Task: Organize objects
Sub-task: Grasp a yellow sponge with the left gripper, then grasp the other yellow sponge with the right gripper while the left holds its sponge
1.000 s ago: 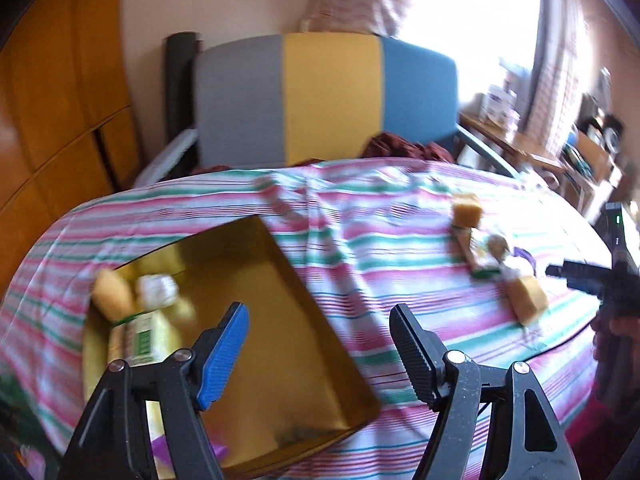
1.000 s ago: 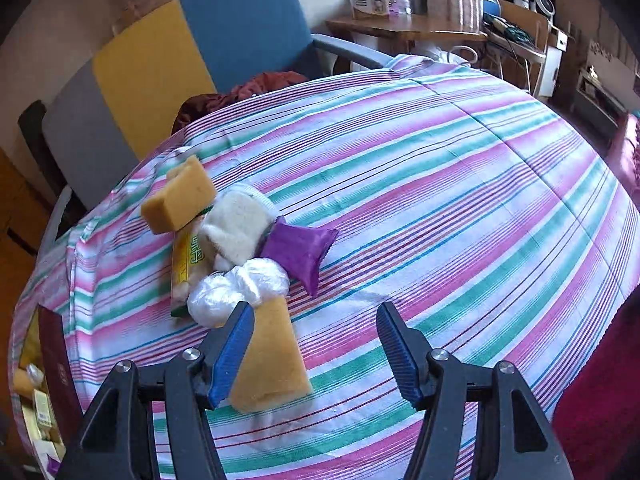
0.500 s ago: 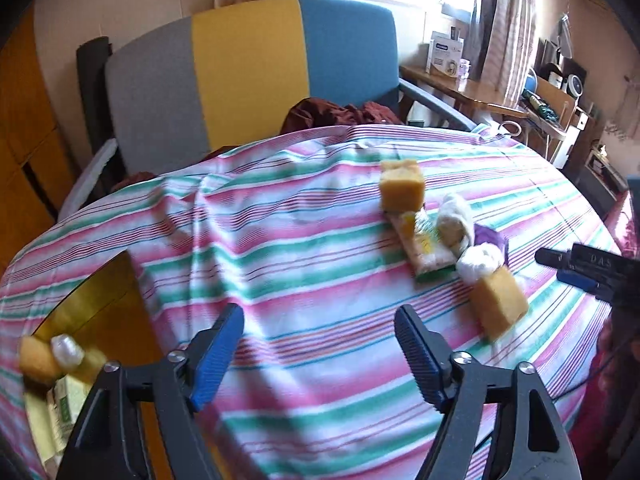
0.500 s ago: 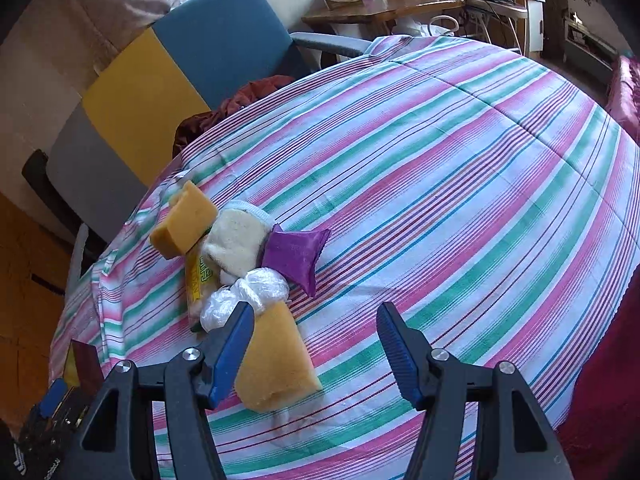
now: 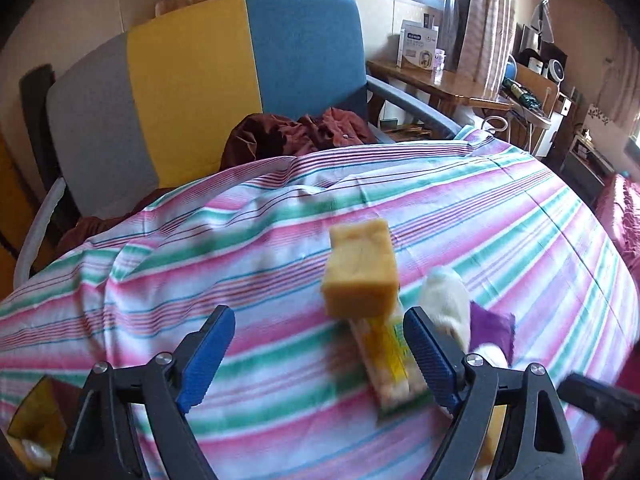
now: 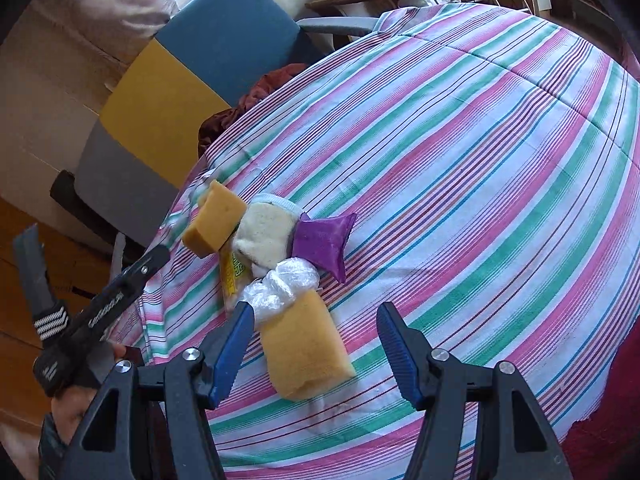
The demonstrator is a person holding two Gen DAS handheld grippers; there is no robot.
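Note:
A cluster of small objects lies on the striped tablecloth (image 6: 460,152). It holds a yellow sponge block (image 5: 360,268), a yellow-green snack packet (image 5: 386,360), a cream cloth pouch (image 5: 446,300), a purple sachet (image 5: 490,328), a clear crumpled plastic bag (image 6: 284,284) and a second yellow sponge (image 6: 306,344). My left gripper (image 5: 320,360) is open and empty, just short of the sponge block and packet. My right gripper (image 6: 316,352) is open and empty, its jaws either side of the near sponge. The left gripper also shows in the right wrist view (image 6: 92,300).
A grey, yellow and blue chair (image 5: 200,92) with a maroon garment (image 5: 296,136) stands behind the table. The corner of a gold-lined box (image 5: 32,424) shows at bottom left. A wooden desk with clutter (image 5: 448,76) is at the back right.
My left gripper has swung right, away from the gold box and toward the object cluster. My right gripper has moved closer to the near sponge. Both stayed open.

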